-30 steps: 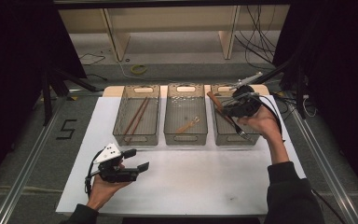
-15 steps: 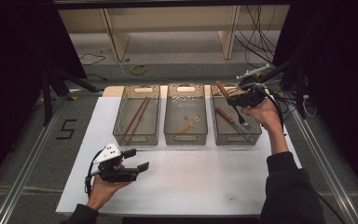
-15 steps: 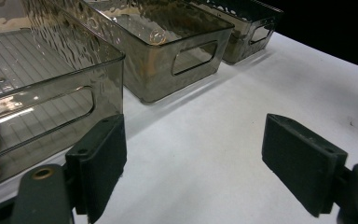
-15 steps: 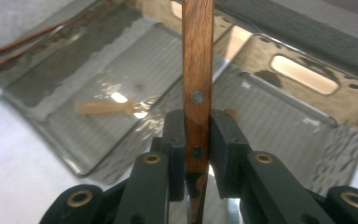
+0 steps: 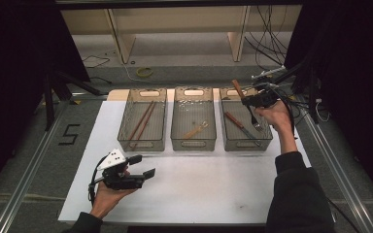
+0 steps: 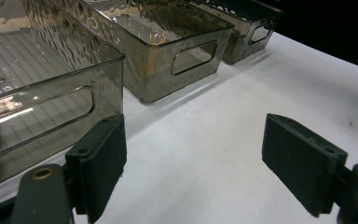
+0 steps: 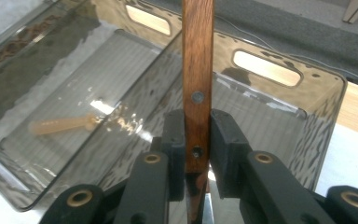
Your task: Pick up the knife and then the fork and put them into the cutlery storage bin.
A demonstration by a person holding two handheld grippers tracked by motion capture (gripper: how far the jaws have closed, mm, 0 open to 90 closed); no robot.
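White matting (image 5: pixel 213 189) is covering the table, with three smoky bins lying along its far edge. Over the right bin (image 5: pixel 267 141), the right gripper (image 5: pixel 252 101) is clenching a wooden-handled fork (image 5: pixel 238 90), tines hanging down. At the near left, the left gripper (image 5: pixel 143 167) is hovering with jaws released, gripping nothing

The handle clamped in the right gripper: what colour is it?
Reddish-brown wood with metal rivets, handle, best in the right gripper view.
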